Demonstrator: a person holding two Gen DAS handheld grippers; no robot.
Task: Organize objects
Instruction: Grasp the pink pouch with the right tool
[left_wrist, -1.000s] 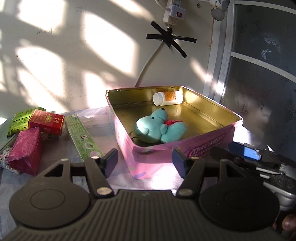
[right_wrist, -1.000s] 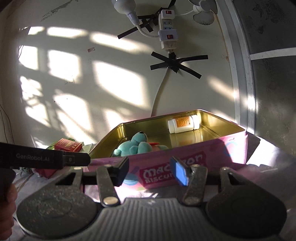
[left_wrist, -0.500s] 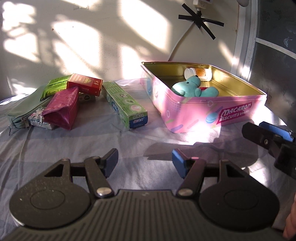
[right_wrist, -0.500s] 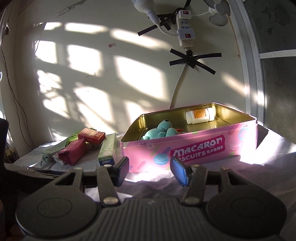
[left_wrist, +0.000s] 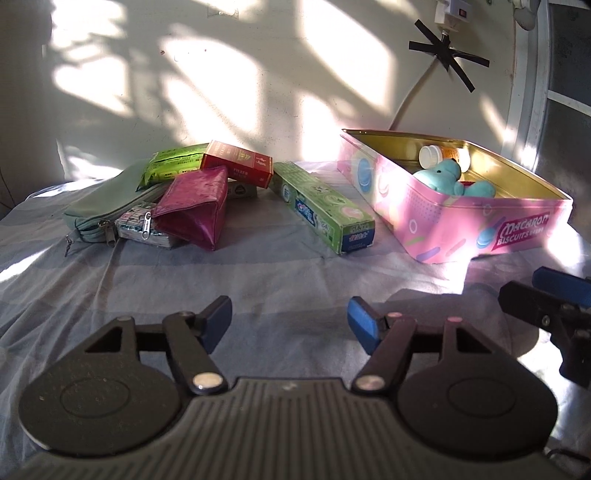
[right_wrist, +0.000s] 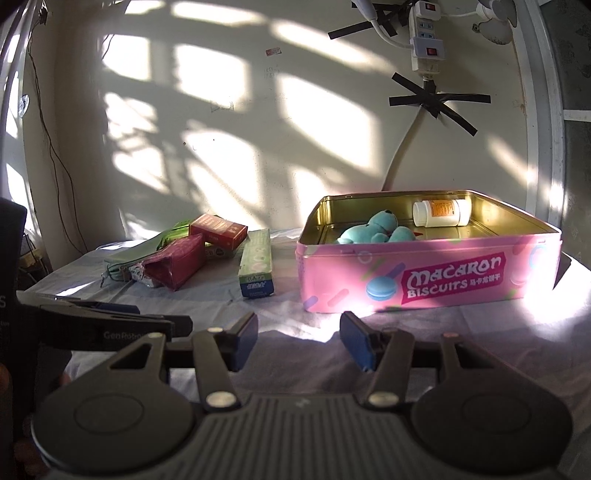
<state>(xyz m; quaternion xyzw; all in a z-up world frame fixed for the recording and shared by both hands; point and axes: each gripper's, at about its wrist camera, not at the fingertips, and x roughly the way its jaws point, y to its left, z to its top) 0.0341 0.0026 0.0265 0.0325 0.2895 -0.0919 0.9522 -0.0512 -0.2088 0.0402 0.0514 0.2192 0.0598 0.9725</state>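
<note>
A pink Macaron Biscuits tin (left_wrist: 524, 232) (right_wrist: 443, 275) stands open at the right on the cloth. Inside lie a teal plush toy (left_wrist: 448, 179) (right_wrist: 376, 230) and a white pill bottle (left_wrist: 430, 155) (right_wrist: 441, 213). Left of the tin lies a green toothpaste box (left_wrist: 325, 208) (right_wrist: 256, 264), then a magenta pouch (left_wrist: 194, 212) (right_wrist: 177, 264), a red box (left_wrist: 238, 162) (right_wrist: 218, 230), a green packet (left_wrist: 173, 164) and a grey-green zip case (left_wrist: 107, 199). My left gripper (left_wrist: 290, 325) is open and empty, well short of the pile. My right gripper (right_wrist: 299, 341) is open and empty, in front of the tin.
A striped blue-grey cloth (left_wrist: 258, 280) covers the surface. The wall behind carries a taped cable (right_wrist: 402, 147) and a power strip (right_wrist: 424, 40). A door frame (right_wrist: 543, 110) stands at the right. The right gripper shows at the left wrist view's right edge (left_wrist: 550, 306).
Both grippers have drawn back and away from the tin. The left view has swung left, so the pile of objects now sits centre-left. Both stay open and empty.
</note>
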